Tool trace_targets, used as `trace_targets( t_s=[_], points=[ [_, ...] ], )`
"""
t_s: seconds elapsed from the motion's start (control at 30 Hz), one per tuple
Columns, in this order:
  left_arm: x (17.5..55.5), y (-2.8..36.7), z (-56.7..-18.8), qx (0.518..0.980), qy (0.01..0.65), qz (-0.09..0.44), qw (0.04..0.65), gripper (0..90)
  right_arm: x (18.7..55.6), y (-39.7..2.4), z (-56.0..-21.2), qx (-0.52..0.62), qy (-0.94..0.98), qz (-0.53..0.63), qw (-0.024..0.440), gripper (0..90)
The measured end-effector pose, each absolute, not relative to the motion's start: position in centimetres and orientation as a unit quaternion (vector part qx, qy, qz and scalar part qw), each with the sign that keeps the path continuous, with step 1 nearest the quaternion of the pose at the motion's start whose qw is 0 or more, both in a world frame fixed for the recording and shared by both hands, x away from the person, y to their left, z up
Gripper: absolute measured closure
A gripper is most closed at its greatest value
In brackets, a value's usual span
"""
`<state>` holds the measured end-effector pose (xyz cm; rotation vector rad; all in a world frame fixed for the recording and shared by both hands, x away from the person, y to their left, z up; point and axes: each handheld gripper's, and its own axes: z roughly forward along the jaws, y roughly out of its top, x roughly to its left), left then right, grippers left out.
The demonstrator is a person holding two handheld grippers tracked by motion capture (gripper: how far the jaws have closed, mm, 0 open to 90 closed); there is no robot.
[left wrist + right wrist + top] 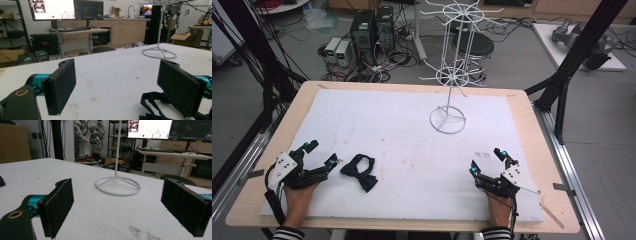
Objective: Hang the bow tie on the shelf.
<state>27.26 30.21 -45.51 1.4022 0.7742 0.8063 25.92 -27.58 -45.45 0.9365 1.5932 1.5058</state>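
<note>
Bow tie (359, 171) — beside left gripper (322, 154).

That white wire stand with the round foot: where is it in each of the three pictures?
High view: the white wire stand is at the table's far side, right of centre.
Left gripper view: its ring foot is upper right.
Right gripper view: ring foot centre.
Shared landmark: the white table cover.

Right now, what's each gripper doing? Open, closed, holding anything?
Left gripper: open, holding nothing; the dark bow tie lies on the table just beside it.
Right gripper: open, holding nothing.
</note>
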Motion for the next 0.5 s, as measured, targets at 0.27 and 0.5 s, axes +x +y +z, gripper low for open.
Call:
trace_targets(
  t_s=[0.27,0.5],
  points=[
    [27.3,30.22,-45.49,0.61,0.339,0.35,0.625,15.9,25.94,-27.66,-45.45,0.368,0.618,0.589,0.369,10.3],
    [27.43,30.21,-45.45,0.615,0.342,0.346,0.62,16.1,25.88,-27.28,-45.41,0.362,0.626,0.576,0.38,10.3]
  ],
)
